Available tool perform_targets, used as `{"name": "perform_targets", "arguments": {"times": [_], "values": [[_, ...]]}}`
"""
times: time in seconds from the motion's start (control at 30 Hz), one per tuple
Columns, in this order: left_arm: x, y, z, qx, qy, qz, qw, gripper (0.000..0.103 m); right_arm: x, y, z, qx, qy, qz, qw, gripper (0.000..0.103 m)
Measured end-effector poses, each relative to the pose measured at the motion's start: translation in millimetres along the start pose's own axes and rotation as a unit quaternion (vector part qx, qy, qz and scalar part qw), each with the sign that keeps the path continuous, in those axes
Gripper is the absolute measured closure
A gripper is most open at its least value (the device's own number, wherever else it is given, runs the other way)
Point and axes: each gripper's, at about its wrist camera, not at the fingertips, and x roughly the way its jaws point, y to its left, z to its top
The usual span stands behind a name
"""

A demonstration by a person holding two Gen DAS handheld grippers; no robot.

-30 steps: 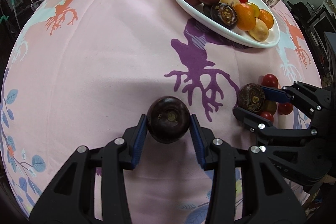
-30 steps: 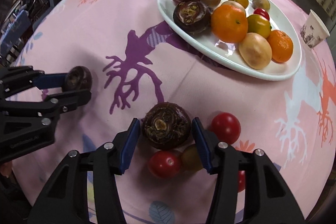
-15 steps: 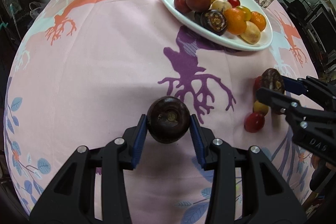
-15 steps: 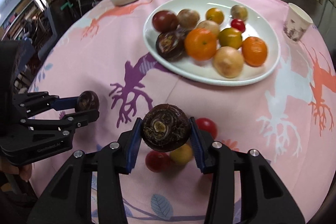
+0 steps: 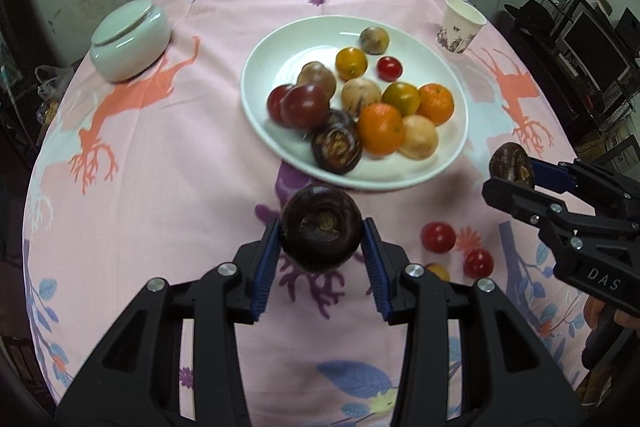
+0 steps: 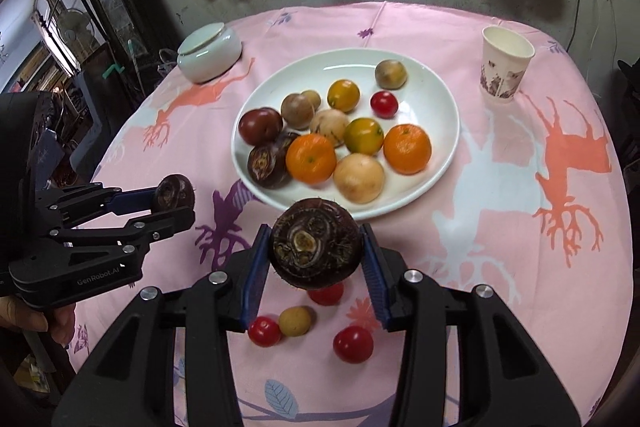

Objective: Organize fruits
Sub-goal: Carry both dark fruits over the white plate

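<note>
My left gripper (image 5: 321, 235) is shut on a dark purple round fruit (image 5: 320, 223), held above the pink cloth just in front of the white plate (image 5: 288, 47). My right gripper (image 6: 316, 251) is shut on a second dark fruit (image 6: 314, 239) with a rough ringed end, also in the air near the plate's (image 6: 434, 87) front rim. Each gripper shows in the other's view: the right gripper (image 5: 514, 171) at the right, the left gripper (image 6: 176, 195) at the left. The plate holds oranges, plums, tomatoes and another dark fruit (image 5: 337, 147). Loose cherry tomatoes (image 6: 353, 344) and a small yellow fruit (image 6: 295, 321) lie on the cloth beneath the right gripper.
A lidded white bowl (image 5: 128, 41) stands at the back left and a paper cup (image 5: 460, 25) at the back right of the round table. A person's hand (image 6: 36, 319) grips the left tool. Furniture and shelves crowd both sides of the table.
Both grippers have risen and drawn in toward the plate, each carrying its dark fruit. The right gripper's fruit has left the cloth, where the tomatoes stay behind.
</note>
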Motion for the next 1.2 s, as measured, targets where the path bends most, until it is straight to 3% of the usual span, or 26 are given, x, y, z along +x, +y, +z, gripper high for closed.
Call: {"name": "perform_targets", "arguments": {"times": [0.67, 1.2], "values": [[20, -23, 65, 0.009, -0.020, -0.004, 0.9998, 0.061, 17, -32, 51, 0.036, -0.032, -0.007, 0.999, 0.059], [51, -13, 101, -0.002, -0.025, 0.013, 0.9996, 0.061, 64, -39, 74, 0.049, -0.007, -0.009, 0.999, 0.059]]}}
